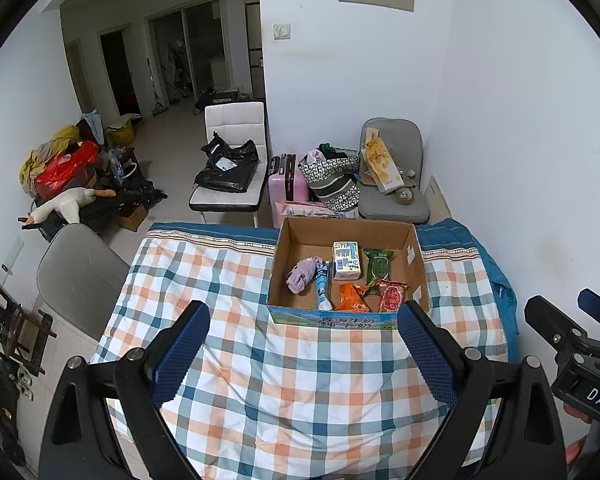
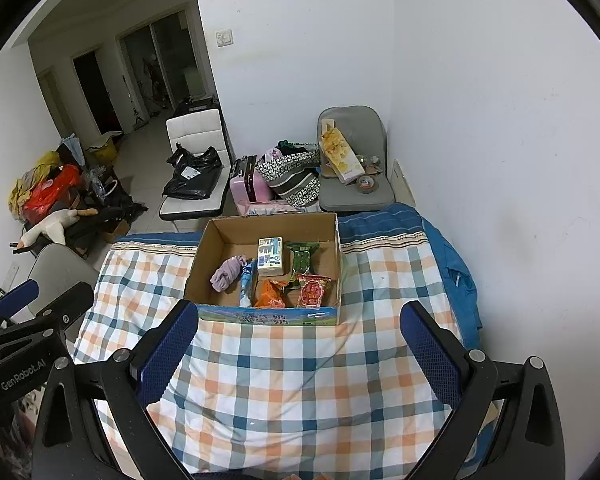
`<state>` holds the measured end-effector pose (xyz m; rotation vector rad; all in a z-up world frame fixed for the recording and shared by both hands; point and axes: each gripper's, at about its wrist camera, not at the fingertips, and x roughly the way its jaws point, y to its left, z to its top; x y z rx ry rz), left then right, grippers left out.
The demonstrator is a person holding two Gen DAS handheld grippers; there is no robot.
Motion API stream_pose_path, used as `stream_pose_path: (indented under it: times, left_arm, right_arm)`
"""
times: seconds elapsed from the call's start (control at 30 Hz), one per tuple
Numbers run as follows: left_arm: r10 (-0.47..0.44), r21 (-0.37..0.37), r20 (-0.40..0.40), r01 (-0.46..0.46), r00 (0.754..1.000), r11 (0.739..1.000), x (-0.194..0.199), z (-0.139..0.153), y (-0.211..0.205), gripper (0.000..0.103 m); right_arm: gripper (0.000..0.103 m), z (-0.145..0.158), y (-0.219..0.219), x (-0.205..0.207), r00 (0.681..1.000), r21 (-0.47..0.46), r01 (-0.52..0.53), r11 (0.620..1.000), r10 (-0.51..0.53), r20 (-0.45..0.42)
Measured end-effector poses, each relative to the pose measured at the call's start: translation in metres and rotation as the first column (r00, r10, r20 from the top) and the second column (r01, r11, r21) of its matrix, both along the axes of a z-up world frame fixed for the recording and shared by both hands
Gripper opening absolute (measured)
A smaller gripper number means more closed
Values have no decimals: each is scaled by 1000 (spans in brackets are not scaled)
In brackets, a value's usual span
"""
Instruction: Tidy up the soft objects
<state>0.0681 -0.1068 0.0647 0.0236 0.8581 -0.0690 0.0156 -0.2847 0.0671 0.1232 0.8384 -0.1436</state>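
A cardboard box (image 1: 288, 264) (image 2: 200, 268) stands on a checked quilt (image 1: 292, 392) (image 2: 300, 380). In it lie a purple cloth (image 1: 302, 275) (image 2: 226, 274), a blue-white tube (image 1: 322, 286) (image 2: 246, 284), a tissue pack (image 1: 345, 260) (image 2: 271, 255), a green packet (image 1: 379, 265) (image 2: 302, 258), an orange packet (image 1: 350, 298) (image 2: 271, 295) and a red packet (image 1: 391, 295) (image 2: 312, 290). My left gripper (image 1: 304, 356) is open and empty above the quilt, short of the box. My right gripper (image 2: 298, 354) is open and empty, beside it.
A grey chair (image 1: 396, 168) with a carton and tape, a pink suitcase (image 1: 288, 184) with a patterned bag, and a white chair (image 1: 232, 160) with a black bag stand beyond the bed. A white wall (image 2: 500, 160) runs along the right. Clutter is piled at the far left.
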Motion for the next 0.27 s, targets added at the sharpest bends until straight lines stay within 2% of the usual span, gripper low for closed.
stream_pose_path:
  times: [0.27]
  left_arm:
    - [-2,3,2,2,1000,1000,-2,1,0,96]
  right_arm:
    - [103,1,-1,-1,1000,-1,1,1000,-1,2]
